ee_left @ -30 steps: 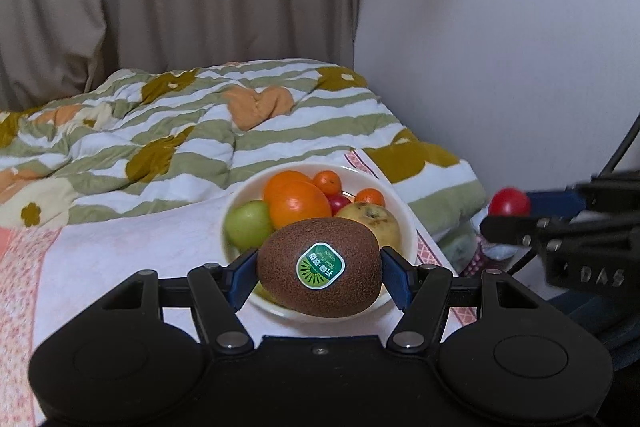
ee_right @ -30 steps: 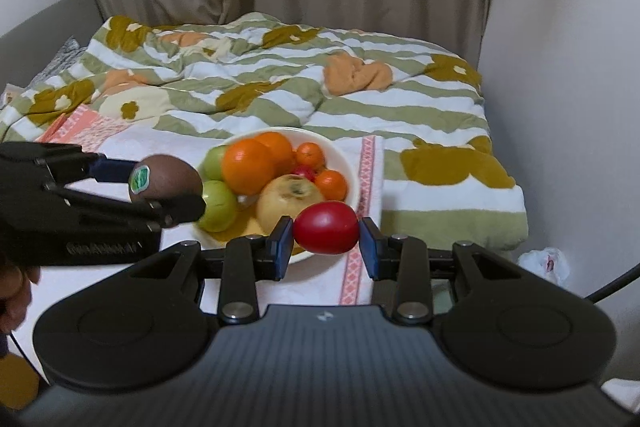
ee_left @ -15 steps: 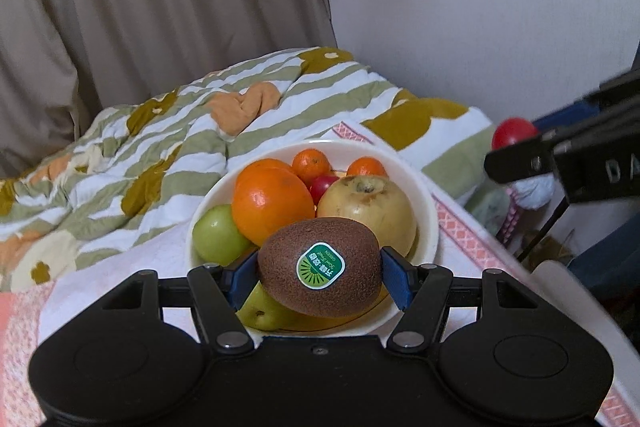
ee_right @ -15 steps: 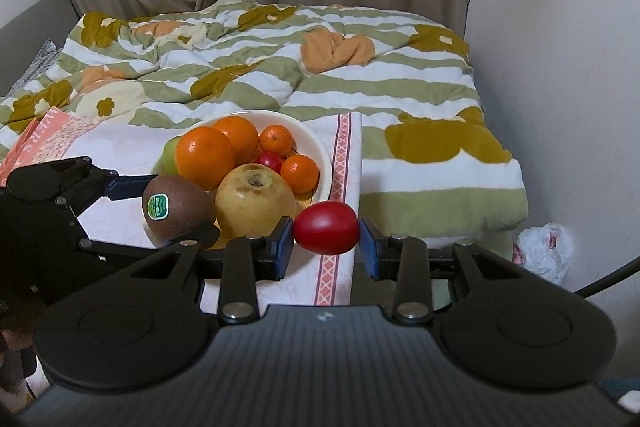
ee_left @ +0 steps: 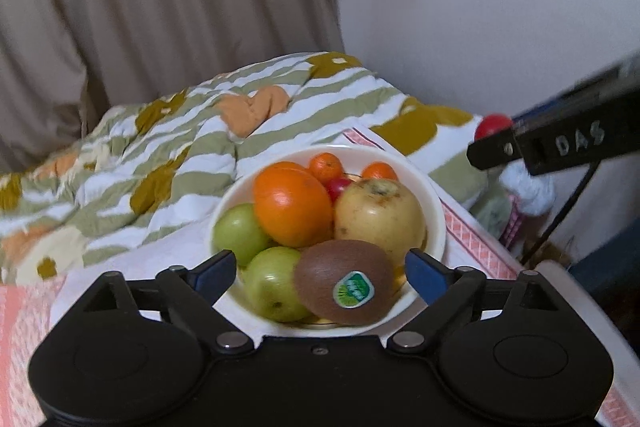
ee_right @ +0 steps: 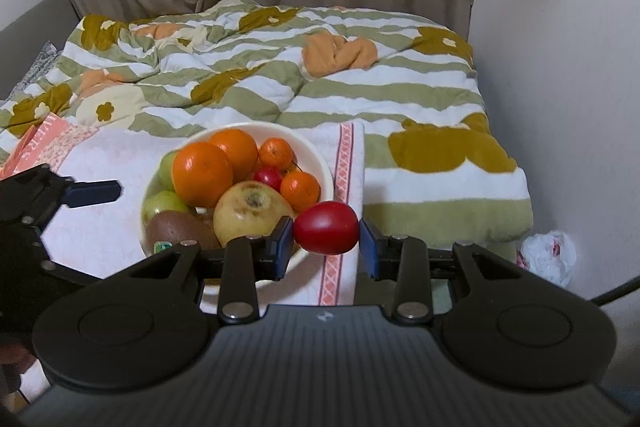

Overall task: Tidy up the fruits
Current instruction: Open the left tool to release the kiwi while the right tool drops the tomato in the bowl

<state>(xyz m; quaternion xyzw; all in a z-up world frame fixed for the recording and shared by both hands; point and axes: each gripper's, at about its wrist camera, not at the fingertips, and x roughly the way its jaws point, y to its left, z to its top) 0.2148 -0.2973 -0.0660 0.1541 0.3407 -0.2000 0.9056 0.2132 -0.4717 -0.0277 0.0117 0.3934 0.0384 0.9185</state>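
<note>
A white bowl (ee_left: 434,195) on a towel holds oranges (ee_left: 292,203), a yellow apple (ee_left: 378,215), two green apples (ee_left: 236,233) and small tangerines. A brown kiwi (ee_left: 344,281) with a green sticker rests at the bowl's near edge. My left gripper (ee_left: 320,261) hangs over it, its jaws opening, and both blue pads (ee_left: 420,267) stand clear of the kiwi. My right gripper (ee_right: 326,229) is shut on a red fruit (ee_right: 328,223), just off the bowl's (ee_right: 316,163) right near rim. The kiwi (ee_right: 176,229) also shows in the right wrist view.
The bowl sits on a white towel with a pink border (ee_right: 344,163), spread over a bed with a green striped duvet (ee_right: 360,87). Curtains hang behind and a wall runs along the right. A plastic bag (ee_right: 548,257) lies on the floor past the bed's corner.
The left jaws have sprung apart and the kiwi now lies in the bowl. The left gripper sank closer to the bowl. The right gripper kept its red fruit and drifted nearer the rim.
</note>
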